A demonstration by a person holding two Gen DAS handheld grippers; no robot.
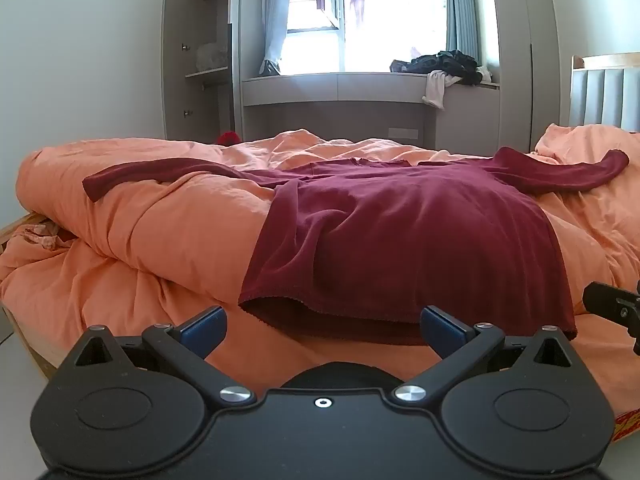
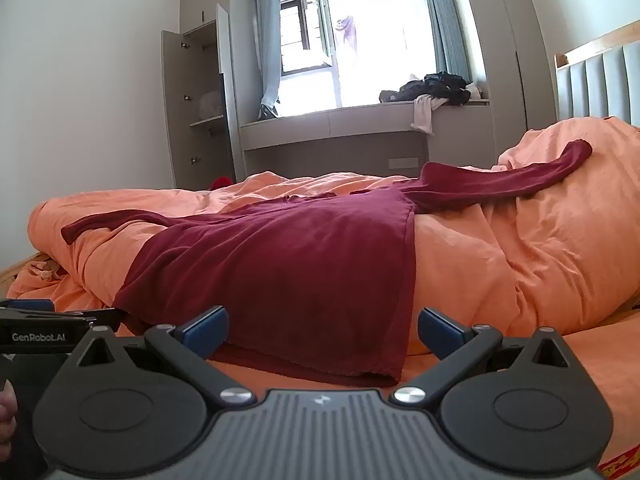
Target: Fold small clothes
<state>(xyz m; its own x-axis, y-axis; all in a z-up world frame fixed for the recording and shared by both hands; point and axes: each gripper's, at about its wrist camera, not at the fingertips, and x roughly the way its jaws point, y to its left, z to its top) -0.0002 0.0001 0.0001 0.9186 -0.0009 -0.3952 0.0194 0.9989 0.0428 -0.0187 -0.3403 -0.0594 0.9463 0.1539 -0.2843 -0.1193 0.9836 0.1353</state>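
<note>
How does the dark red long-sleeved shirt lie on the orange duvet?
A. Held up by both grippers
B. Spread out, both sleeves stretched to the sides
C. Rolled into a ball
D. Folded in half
B: the dark red shirt lies spread on the orange duvet, sleeves stretched sideways.

low bedside views, both facing window (image 1: 384,16)

Far side of the maroon shirt (image 1: 400,232) drops behind the humped orange duvet (image 1: 160,232); collar barely readable. Red object (image 1: 228,137) behind the bed mostly hidden, can't identify. Dark clothes pile (image 2: 436,86) on the window ledge too small to sort. Right gripper (image 1: 612,308) cut off by the left wrist view's edge. Window (image 2: 372,40) blown out.
</note>
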